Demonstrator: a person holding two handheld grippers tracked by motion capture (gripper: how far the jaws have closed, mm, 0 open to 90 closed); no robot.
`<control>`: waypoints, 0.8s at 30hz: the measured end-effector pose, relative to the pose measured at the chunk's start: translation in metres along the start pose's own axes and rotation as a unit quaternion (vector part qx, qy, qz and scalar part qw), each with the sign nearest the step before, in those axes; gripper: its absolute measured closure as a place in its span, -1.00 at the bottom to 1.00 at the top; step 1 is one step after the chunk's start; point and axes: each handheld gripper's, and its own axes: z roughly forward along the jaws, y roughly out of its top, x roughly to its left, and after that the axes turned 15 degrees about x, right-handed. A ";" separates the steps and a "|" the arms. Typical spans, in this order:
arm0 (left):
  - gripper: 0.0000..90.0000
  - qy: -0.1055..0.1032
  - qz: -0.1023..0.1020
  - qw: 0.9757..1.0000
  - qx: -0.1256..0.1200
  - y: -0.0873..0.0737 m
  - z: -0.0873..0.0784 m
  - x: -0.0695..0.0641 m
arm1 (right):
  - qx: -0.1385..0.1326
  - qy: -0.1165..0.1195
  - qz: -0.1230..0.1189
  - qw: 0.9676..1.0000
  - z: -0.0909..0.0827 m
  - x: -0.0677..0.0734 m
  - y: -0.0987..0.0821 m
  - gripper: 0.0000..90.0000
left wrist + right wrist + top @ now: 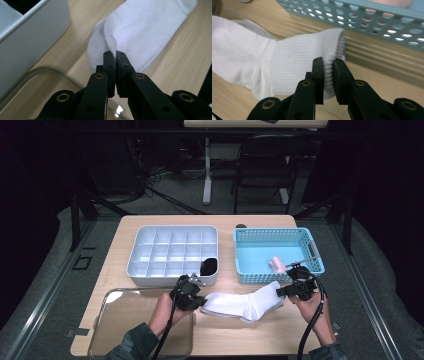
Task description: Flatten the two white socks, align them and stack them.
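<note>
Currently a pair of white socks (243,303) lies stretched across the front of the tabletop (125,227), between the two hands, one sock laid over the other. Left gripper (192,300): jaws clamped on a thin fold of cloth at the toe end; in the left gripper view the fold stands pinched upright between the pads. Right gripper (285,291): jaws clamped on the ribbed cuff (329,62); the right gripper view shows the ribbing squeezed between them, edge of the cuff raised off the wood. Socks sit just in front of the gap between two containers. White divided tray (172,254) behind the left gripper, a dark rolled item (208,266) in its front right compartment. Blue perforated basket (277,254) behind the right gripper, holding a pink item (276,264); what it is, cannot tell. Clear plastic lid (135,322) lies flat at the front left corner, under the left forearm (145,335). Cables trail from both grippers toward the near edge.
</note>
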 end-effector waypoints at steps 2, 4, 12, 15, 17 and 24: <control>0.96 -0.003 -0.005 1.000 0.005 0.000 0.002 0.004 | 0.009 -0.004 -0.002 1.000 0.003 0.001 0.000 0.78; 0.96 -0.005 -0.008 1.000 0.011 0.000 0.005 0.008 | 0.016 -0.003 -0.005 1.000 0.009 0.002 0.000 0.78; 0.95 0.000 -0.016 1.000 0.019 0.001 0.016 0.011 | 0.026 -0.018 -0.012 0.999 0.025 0.001 0.001 0.76; 0.89 0.023 -0.015 0.999 0.026 0.000 0.021 0.004 | 0.046 -0.024 -0.010 0.999 0.031 -0.005 0.002 0.67; 0.73 0.036 -0.020 0.999 0.018 -0.002 0.021 0.000 | 0.046 -0.023 0.001 0.999 0.034 -0.009 0.002 0.60; 0.27 0.040 -0.044 0.998 -0.012 -0.005 0.015 0.000 | 0.035 -0.036 0.007 0.999 0.030 -0.010 -0.002 0.44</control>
